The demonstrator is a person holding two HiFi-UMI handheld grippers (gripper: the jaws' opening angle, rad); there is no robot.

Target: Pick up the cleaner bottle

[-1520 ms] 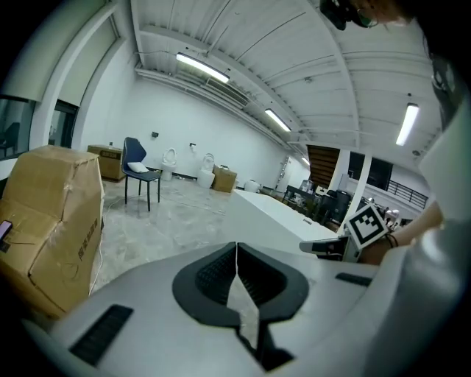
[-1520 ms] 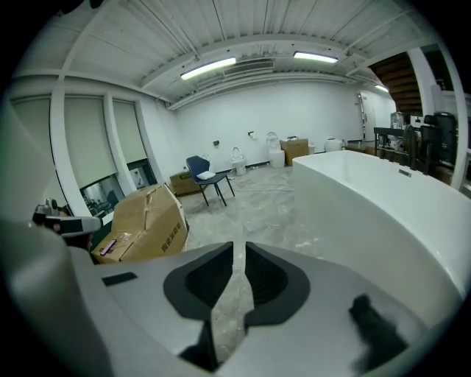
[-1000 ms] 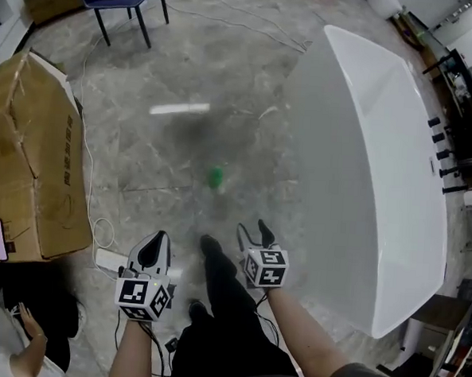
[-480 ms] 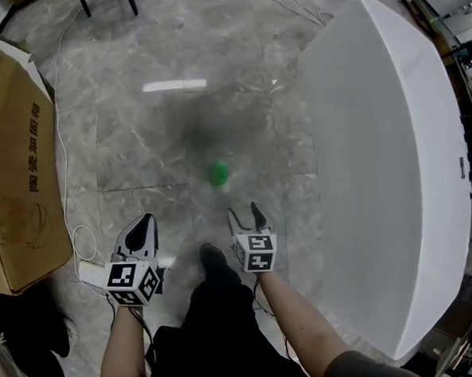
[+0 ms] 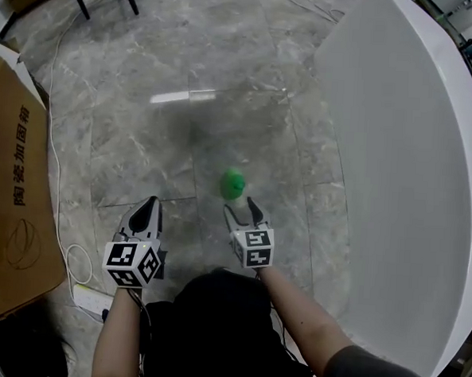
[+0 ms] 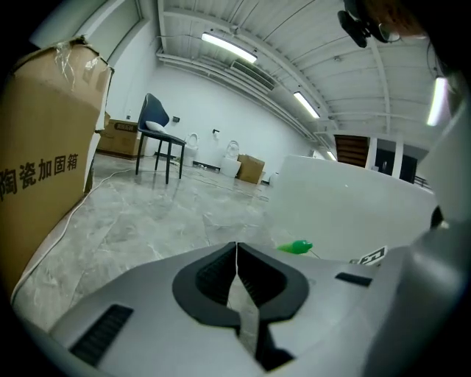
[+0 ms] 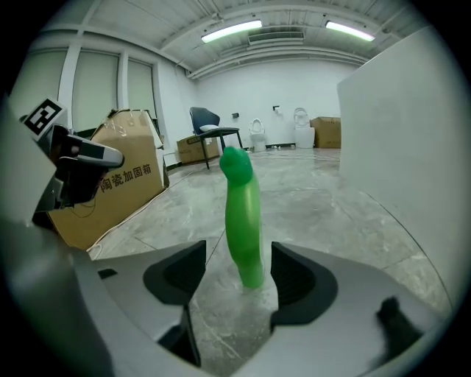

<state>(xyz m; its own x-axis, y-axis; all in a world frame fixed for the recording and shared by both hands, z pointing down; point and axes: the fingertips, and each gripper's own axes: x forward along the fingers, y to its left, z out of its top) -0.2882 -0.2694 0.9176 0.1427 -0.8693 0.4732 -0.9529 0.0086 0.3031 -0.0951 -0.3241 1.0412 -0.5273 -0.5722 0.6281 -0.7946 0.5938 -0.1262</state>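
Bottle [image 7: 243, 221] now stands between the right tongs [image 5: 241, 208], lowered and just opened wide, not gripping yet; left tongs [image 5: 147, 210] closed, empty. Ready to squeeze.

This is looking like a bathroom-fittings warehouse or showroom: a large white bathtub [image 5: 411, 194] is standing on the grey marble-tile floor [image 5: 143, 138], what look like toilets [image 7: 257, 136] are lining the far wall, and cardboard boxes [image 5: 13, 186] are sitting under strip lights [image 7: 230, 31].

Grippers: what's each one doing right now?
Left gripper: shut, empty.
Right gripper: open, jaws just been opening; cleaner bottle between the tips, not gripped.
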